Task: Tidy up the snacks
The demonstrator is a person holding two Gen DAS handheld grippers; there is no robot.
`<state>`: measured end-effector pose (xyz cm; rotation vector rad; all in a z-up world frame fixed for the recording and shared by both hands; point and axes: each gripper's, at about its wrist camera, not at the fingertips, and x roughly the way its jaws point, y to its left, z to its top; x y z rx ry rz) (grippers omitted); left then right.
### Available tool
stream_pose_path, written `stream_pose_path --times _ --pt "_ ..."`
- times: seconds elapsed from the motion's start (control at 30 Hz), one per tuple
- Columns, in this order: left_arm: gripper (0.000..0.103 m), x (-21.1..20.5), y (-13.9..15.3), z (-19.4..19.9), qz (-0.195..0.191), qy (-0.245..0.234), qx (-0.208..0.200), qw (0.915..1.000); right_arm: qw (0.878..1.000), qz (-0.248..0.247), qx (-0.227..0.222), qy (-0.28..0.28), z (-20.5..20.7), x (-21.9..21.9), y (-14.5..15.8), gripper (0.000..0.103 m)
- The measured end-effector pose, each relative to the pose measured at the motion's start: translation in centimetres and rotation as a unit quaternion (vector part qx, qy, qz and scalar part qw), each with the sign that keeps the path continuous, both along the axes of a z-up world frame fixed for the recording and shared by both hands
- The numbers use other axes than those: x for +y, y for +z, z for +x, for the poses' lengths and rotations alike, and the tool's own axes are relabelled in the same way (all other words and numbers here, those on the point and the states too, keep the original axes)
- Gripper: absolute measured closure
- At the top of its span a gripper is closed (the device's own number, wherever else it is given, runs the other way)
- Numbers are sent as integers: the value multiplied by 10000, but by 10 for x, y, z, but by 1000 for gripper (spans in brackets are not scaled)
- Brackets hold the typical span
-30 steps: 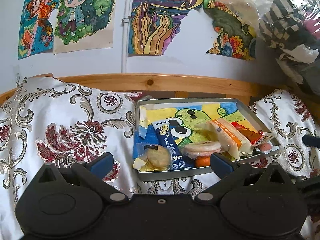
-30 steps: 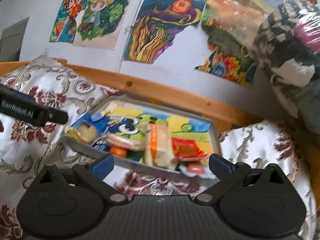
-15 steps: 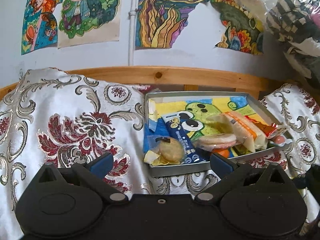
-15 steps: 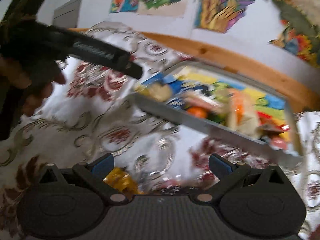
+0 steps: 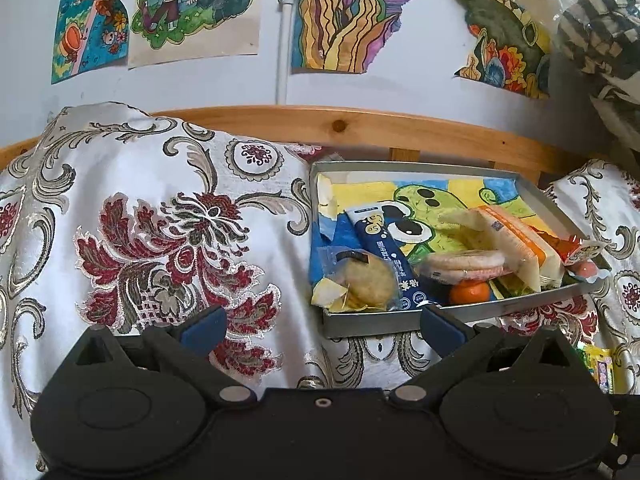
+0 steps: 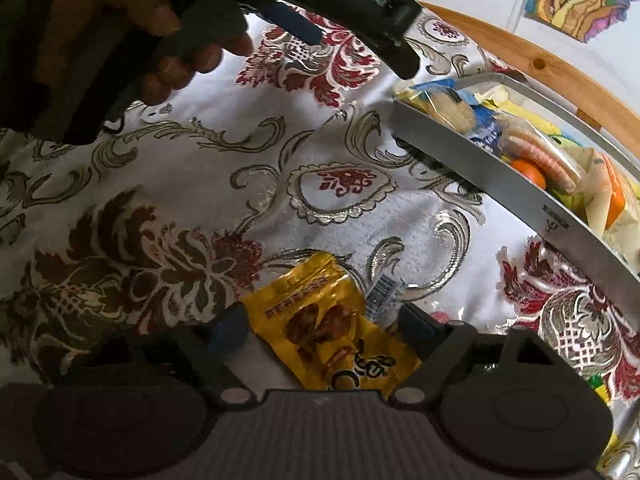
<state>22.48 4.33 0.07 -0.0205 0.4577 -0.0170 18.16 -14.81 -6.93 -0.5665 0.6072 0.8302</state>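
Hovering our right gripper [image 6: 324, 326] low over the cloth [image 6: 200, 184], we have its fingers spread wide with the yellow snack pouch [image 6: 332, 330] lying flat between them, not yet pinched. We judge this pouch to be one of the last pieces left outside; a smaller green-and-yellow packet [image 5: 598, 366] also lies on the cloth near the tray's front right corner, so at least two items remain.

Our left gripper [image 5: 320, 320] is likewise parted and holds nothing, poised just short of the metal tray [image 5: 372, 322].

Farther out, most of the work looks done. The tray, lined with a cartoon drawing, already holds a wrapped round biscuit [image 5: 366, 282] at its near left, a long blue packet [image 5: 384, 244] beside it, a wrapped sandwich cookie [image 5: 464, 264] resting over a small orange [image 5: 468, 292], a pale wafer pack with an orange stripe [image 5: 508, 240], and red wrappers [image 5: 560, 242] at the right wall. The far half of the tray is bare lining, so there is room for what remains.
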Motion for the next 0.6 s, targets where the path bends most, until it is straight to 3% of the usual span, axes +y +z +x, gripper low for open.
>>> stream_pose_path --times 0.1,0.13,0.17,0.23,0.3,0.33,0.4,0.5,0.6 --pt "1 -1 0 -1 15 -8 0 10000 9999 -20 -96 -40 3 -1 0 43" --pt "1 -1 1 -1 16 -5 -10 10000 9998 -70 -173 -91 4 0 1 74" --pt "1 -1 1 -1 13 1 -17 10000 9989 -149 -368 -264 5 0 3 80" --pt "1 0 2 -2 -19 17 -29 10000 9991 14 -138 -412 13 -6 8 84" --pt "1 0 3 -3 -62 21 -26 10000 9990 -16 -95 -433 14 -8 11 78" --pt "1 1 4 -3 -73 20 -31 10000 9993 -171 -165 -298 9 -7 11 57" --pt "1 0 4 -4 -88 1 -37 10000 9994 -307 -169 -83 1 -8 12 34" --pt "1 -1 2 -3 -140 -132 57 9998 9996 -200 190 22 2 -15 16 28" --pt "1 -3 -1 -10 -160 -106 124 9997 9983 -526 74 220 0 -17 16 26"
